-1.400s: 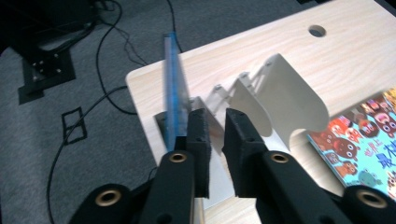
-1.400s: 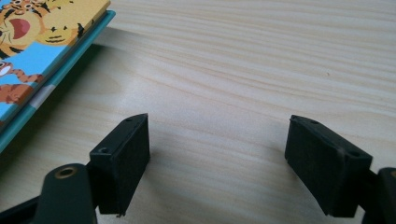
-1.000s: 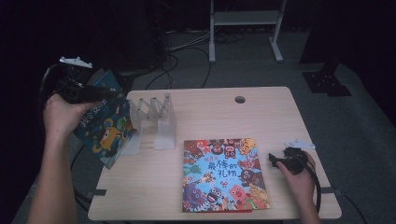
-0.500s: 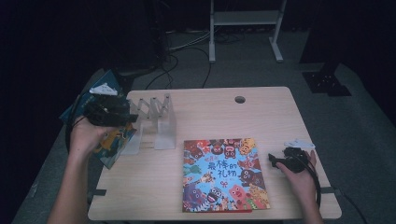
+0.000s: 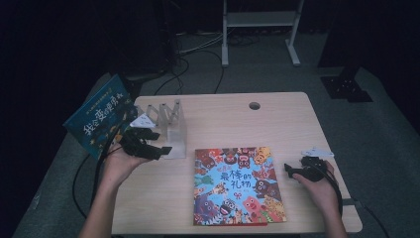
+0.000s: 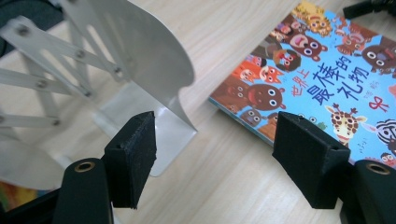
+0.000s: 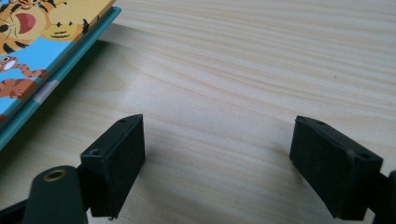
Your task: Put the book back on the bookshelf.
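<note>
High view: left gripper [image 5: 148, 145] sits beside the metal book rack [image 5: 171, 128], jaws just opened, nothing between them. Blue book [image 5: 99, 116] leans at the rack's left. Right gripper [image 5: 303, 170] rests by the picture book [image 5: 237, 184], jaws parted, empty.

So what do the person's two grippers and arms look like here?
Both the left gripper and right gripper are black, each with two blocky black pads on round-ended jaws, a pale three-cornered plate on top and a trailing black cable. Forearms are bare, no sleeves.
</note>
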Demonstrator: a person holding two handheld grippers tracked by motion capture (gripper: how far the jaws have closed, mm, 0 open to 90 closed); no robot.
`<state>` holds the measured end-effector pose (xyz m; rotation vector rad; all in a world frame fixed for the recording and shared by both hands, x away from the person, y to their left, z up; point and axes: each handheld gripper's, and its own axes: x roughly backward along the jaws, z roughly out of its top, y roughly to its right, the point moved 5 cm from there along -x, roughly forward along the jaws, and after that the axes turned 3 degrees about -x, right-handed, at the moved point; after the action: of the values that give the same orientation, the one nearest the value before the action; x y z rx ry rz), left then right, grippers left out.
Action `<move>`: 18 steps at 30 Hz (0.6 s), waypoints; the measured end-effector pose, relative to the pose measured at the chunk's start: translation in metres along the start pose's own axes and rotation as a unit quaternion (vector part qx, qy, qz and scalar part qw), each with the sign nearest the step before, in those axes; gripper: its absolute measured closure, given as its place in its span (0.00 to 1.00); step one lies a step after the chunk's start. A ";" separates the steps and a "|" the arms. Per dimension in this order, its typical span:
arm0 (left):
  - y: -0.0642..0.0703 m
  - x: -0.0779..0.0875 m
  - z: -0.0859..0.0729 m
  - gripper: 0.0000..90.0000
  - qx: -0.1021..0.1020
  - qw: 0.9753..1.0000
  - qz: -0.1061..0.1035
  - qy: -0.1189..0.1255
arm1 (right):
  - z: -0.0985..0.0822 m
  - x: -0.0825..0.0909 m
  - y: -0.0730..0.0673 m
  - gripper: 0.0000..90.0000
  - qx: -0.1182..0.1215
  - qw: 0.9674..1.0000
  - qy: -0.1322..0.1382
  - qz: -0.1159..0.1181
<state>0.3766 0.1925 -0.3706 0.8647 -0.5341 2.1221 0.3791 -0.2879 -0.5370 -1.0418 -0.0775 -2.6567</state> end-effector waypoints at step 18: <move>0.050 -0.075 -0.039 0.20 0.009 0.998 -0.061 0.021 | 0.003 0.009 -0.005 0.37 0.001 1.000 -0.008 0.024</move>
<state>0.3570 0.1482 -0.4556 0.8409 -0.4302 2.0327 0.3732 -0.2851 -0.5285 -1.0505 -0.0594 -2.6059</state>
